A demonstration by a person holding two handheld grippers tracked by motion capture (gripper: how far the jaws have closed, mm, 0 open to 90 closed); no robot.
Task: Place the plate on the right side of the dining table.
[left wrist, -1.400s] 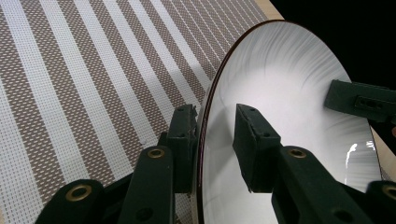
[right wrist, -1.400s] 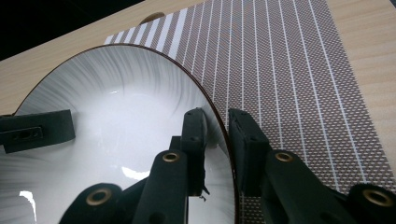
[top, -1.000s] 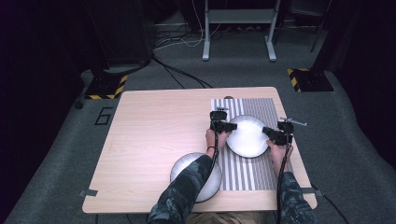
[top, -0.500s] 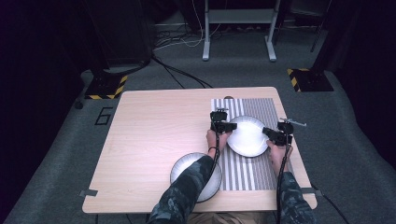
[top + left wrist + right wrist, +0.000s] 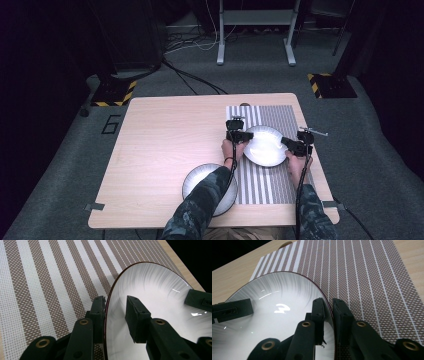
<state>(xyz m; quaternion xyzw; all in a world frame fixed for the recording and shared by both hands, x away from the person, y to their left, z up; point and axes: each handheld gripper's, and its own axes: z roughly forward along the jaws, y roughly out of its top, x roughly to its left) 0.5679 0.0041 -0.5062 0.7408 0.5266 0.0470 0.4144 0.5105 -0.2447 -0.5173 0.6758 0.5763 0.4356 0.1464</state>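
A white plate (image 5: 265,147) with a thin dark rim is over the brown-and-white striped placemat (image 5: 272,115) on the right half of the wooden table (image 5: 165,135). My left gripper (image 5: 246,136) is shut on the plate's left rim, and my right gripper (image 5: 286,142) is shut on its right rim. In the left gripper view, the jaws of the left gripper (image 5: 115,300) straddle the plate (image 5: 155,290), one outside and one on the inner face. In the right gripper view, the right gripper (image 5: 328,302) pinches the plate (image 5: 274,297) at its edge. I cannot tell whether the plate rests on the mat.
A second white plate (image 5: 197,180) lies near the table's front edge, partly under the person's left forearm. Beyond the table, cables (image 5: 190,75) and the legs of a metal stand (image 5: 220,55) are on the dark floor. The table's left half is bare wood.
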